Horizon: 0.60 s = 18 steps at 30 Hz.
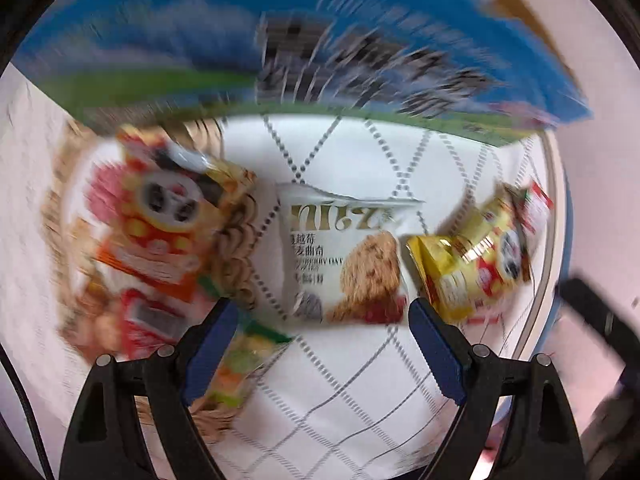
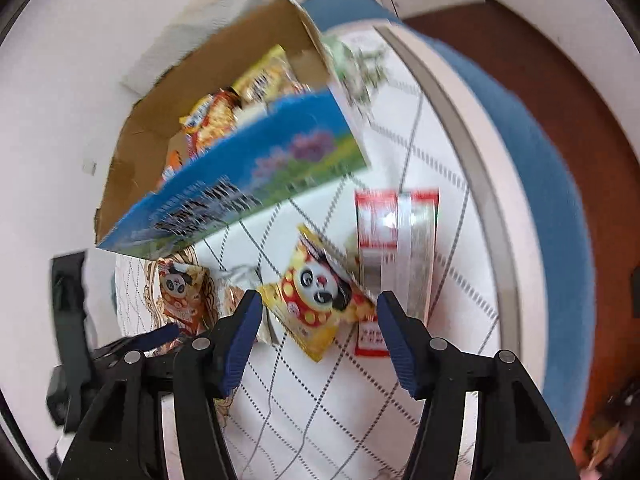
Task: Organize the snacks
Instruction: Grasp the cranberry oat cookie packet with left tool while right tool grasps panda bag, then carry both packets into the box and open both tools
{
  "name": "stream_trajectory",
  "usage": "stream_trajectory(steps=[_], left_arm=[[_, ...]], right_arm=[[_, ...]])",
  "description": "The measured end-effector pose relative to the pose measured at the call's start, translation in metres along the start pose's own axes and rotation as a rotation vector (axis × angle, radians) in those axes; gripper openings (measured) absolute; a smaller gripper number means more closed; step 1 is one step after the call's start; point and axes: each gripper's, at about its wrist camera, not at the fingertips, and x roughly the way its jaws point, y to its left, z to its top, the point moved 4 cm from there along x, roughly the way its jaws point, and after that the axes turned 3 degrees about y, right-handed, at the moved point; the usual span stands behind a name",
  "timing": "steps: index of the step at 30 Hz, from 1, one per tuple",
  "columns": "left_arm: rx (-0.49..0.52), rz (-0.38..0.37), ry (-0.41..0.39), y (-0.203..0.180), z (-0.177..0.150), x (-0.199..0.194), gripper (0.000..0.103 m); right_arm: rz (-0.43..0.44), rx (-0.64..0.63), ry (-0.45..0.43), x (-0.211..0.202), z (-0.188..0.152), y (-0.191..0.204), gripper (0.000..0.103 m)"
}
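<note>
Left gripper [image 1: 320, 320] is spread wide, holding nothing, with the white cranberry oat cookie packet [image 1: 344, 258] lying flat on the white grid-pattern tablecloth [image 1: 352, 380] just beyond its blue-padded tips. Right gripper [image 2: 318, 312] also gapes empty, the yellow panda snack packet [image 2: 316, 296] between its fingers. Farther off stands the open blue-printed cardboard box [image 2: 256, 168] with packets inside; a red-and-white wrapper [image 2: 396, 240] lies right.

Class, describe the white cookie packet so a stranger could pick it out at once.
Find the blue cardboard box at the back of the checked tablecloth. Just before it lie several packets; the cookie packet is the middle one. Its neighbours are yellow and orange with pandas; it alone is white, picturing an oat cookie.
</note>
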Motion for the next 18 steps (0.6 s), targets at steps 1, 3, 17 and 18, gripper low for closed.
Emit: stream_trajectory(steps=[1, 3, 17, 18], left_arm=[[-0.022, -0.007, 0.005, 0.001, 0.004, 0.007, 0.087], [-0.077, -0.029, 0.020, 0.005, 0.010, 0.018, 0.087], [-0.202, -0.087, 0.059, 0.040, 0.009, 0.018, 0.084], [-0.203, -0.090, 0.059, 0.040, 0.008, 0.018, 0.084]], right_arm=[[0.009, 0.019, 0.018, 0.007, -0.003, -0.001, 0.063], [0.010, 0.036, 0.051, 0.020, -0.007, 0.003, 0.063], [-0.206, -0.161, 0.127, 0.093, 0.036, 0.041, 0.069], [-0.223, -0.184, 0.124, 0.093, 0.038, 0.043, 0.069]])
